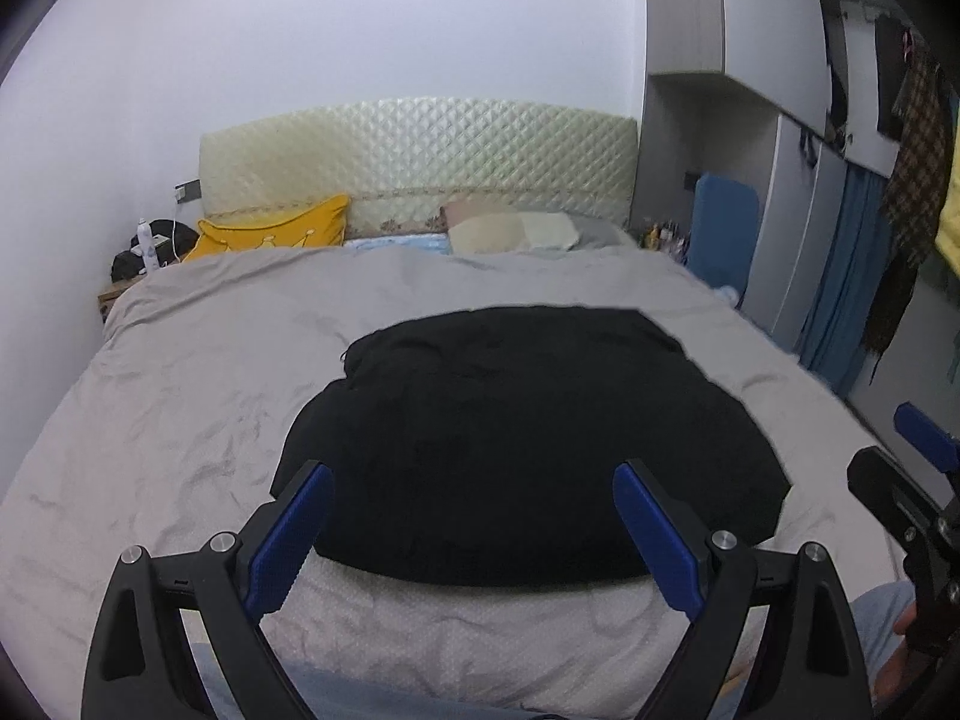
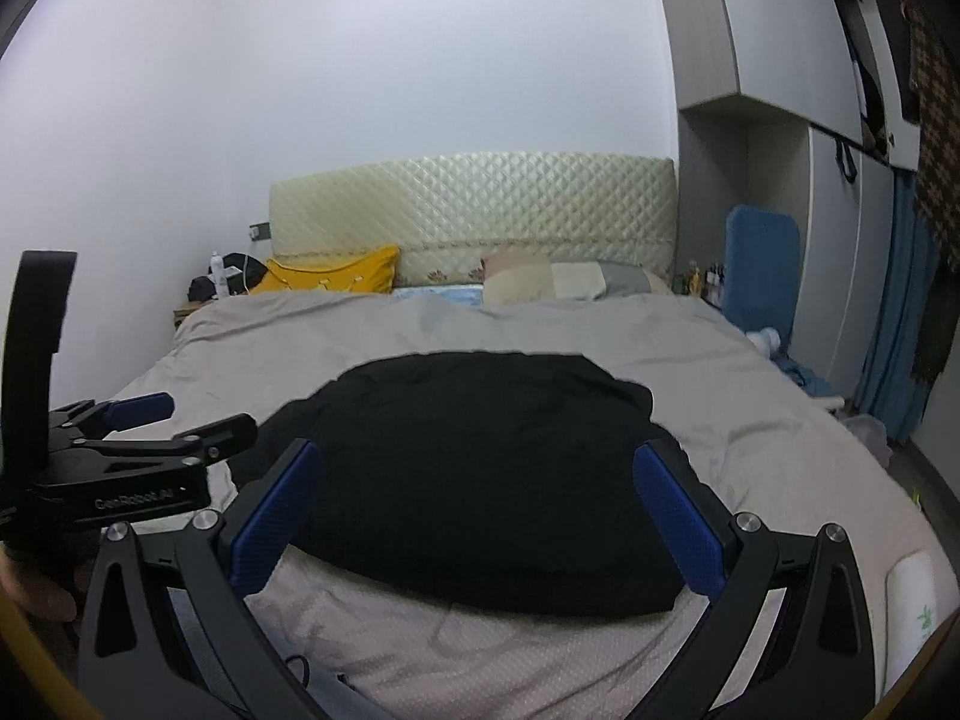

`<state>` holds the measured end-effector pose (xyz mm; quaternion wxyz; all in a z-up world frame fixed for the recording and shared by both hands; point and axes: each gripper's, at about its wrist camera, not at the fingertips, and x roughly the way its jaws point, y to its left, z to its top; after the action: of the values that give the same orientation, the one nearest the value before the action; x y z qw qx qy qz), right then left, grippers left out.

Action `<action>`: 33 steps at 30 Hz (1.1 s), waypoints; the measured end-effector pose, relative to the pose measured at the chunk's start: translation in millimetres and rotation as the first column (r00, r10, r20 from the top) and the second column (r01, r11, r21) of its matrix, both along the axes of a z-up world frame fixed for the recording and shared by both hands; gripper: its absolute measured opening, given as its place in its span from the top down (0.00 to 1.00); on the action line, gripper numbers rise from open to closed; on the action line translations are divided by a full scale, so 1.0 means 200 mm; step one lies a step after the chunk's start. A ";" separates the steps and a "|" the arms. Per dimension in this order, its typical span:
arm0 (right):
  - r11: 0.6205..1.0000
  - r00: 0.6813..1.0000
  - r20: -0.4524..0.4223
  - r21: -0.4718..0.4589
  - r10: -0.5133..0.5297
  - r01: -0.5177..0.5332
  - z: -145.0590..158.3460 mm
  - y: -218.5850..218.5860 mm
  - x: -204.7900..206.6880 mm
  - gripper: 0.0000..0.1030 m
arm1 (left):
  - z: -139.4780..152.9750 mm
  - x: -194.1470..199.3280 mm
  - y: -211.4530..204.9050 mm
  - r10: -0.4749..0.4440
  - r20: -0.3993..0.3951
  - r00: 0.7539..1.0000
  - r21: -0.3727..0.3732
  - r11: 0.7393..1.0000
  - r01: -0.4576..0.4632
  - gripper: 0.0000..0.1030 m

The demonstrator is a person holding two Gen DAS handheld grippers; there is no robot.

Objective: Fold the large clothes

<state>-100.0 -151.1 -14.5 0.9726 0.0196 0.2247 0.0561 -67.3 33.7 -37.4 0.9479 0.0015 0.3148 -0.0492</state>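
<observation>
Left wrist view. My left tongs stand wide, both blue pads apart with nothing between them. They hang above the near edge of the bed. A black garment lies folded into a rounded block on the grey bedsheet, near the foot of the bed and a little right of centre. The cloth looks smooth on top, with one rumpled lump at its far left corner. My right tongs show at the right edge of this view, only in part. At the head of the bed: a quilted cream headboard, a yellow cushion on the left, a beige pillow on the right. A wardrobe runs along the right wall.

Right wrist view. My right tongs also stand wide and hold nothing. The black garment lies straight ahead on the bedsheet, its near edge between my two pads. My left tongs show at the left, fingers parted. A blue board leans upright beside the bed on the right.
</observation>
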 end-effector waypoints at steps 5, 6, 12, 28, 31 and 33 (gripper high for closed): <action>1.000 0.999 -0.044 0.005 -0.018 0.019 -0.08 -0.04 0.04 0.00 | -0.05 0.02 -0.03 -0.016 -0.040 0.999 -0.007 1.000 0.016 0.08; 1.000 0.998 -0.051 0.008 -0.021 0.022 -0.09 -0.04 0.05 0.00 | -0.05 0.02 -0.03 -0.016 -0.041 0.999 -0.006 1.000 0.016 0.08; 0.999 0.998 -0.060 0.003 -0.036 0.037 -0.11 -0.05 0.06 0.00 | -0.07 0.03 -0.04 -0.016 -0.048 0.999 -0.003 1.000 0.016 0.08; 0.999 0.993 -0.106 -0.001 -0.044 0.044 -0.17 -0.06 0.10 0.00 | -0.06 0.03 -0.05 -0.008 -0.044 0.999 0.007 1.000 0.009 0.08; 0.999 0.992 -0.116 0.006 -0.044 0.045 -0.19 -0.07 0.11 0.00 | -0.07 0.04 -0.06 -0.007 -0.053 0.999 0.009 1.000 0.007 0.08; 0.999 0.991 -0.127 0.015 -0.047 0.049 -0.20 -0.07 0.11 0.00 | -0.08 0.05 -0.06 -0.005 -0.062 0.998 0.012 1.000 0.006 0.08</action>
<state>-77.3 -165.9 -54.0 0.9573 0.0372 0.2849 0.0332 -56.9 21.9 -53.4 0.9374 0.0068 0.3445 -0.0497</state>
